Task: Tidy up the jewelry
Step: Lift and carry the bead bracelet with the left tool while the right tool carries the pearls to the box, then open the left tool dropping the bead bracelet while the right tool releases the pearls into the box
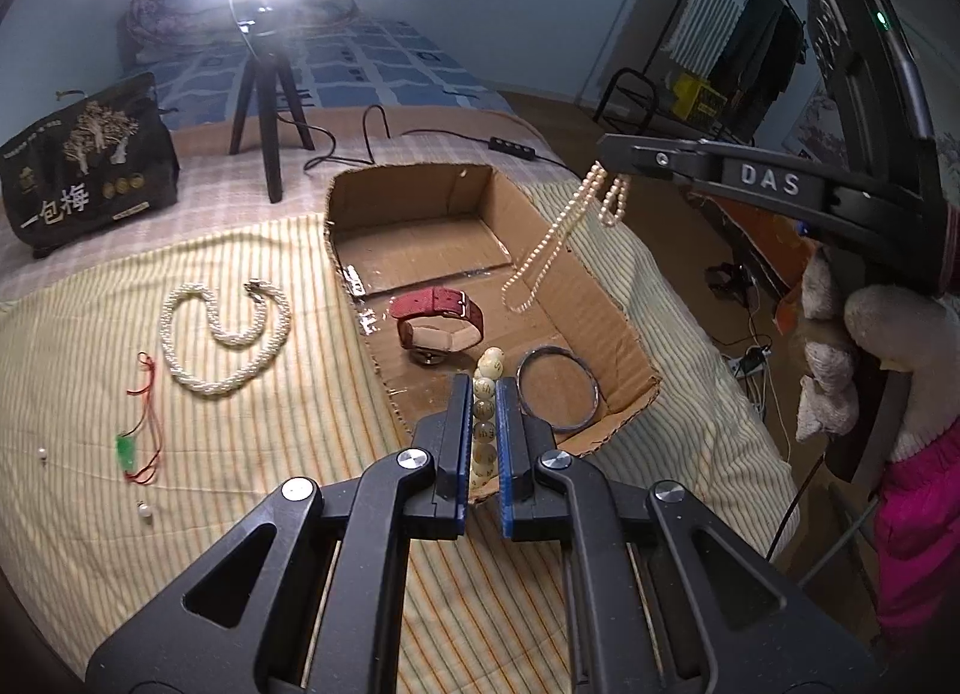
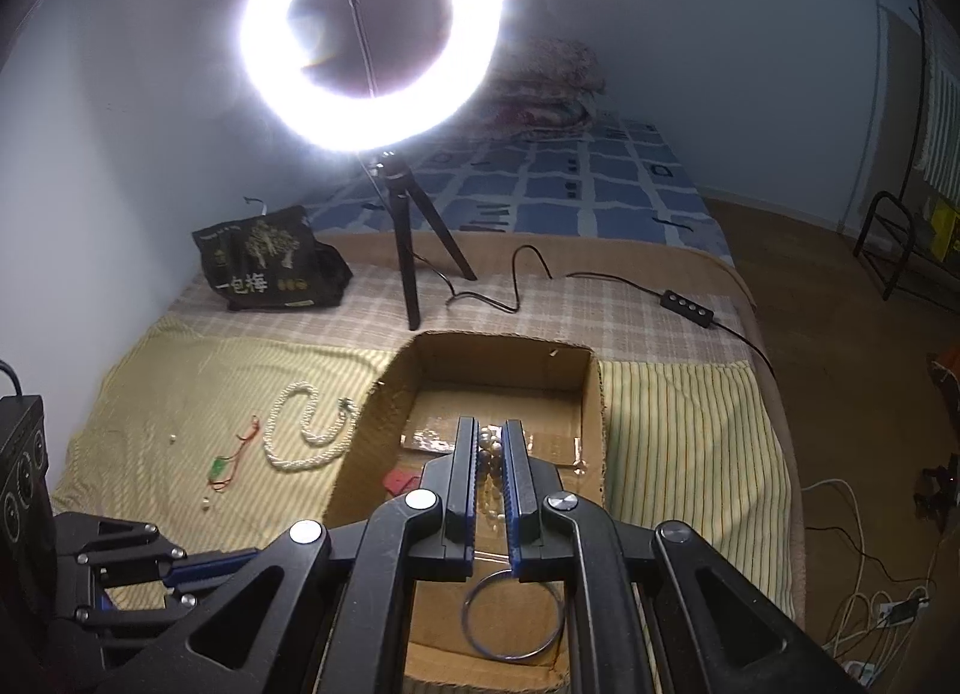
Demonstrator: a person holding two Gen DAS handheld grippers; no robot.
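Black left gripper point(image 1: 483, 388), clamped on a string of large cream beads point(image 1: 483, 412), hovers over the open brown cardboard box point(image 1: 606, 298), where the right gripper point(image 2: 491, 435) dangles a pinched thin pearl strand point(image 1: 549, 250) above a metal bangle point(image 1: 558, 388).

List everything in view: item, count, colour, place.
cardboard box: 1, brown, on striped cloth
watch: 1, red strap, in box
bangle: 1, dark metal, in box
bead bracelet: 1, cream, in left gripper
thin pearl strand: 1, cream, hanging from right gripper over box
thick pearl necklace: 1, white, on cloth left of box
red-cord pendant: 1, green, on cloth
ring light: 1, white, on tripod
snack bag: 1, black
left gripper: shut
right gripper: shut
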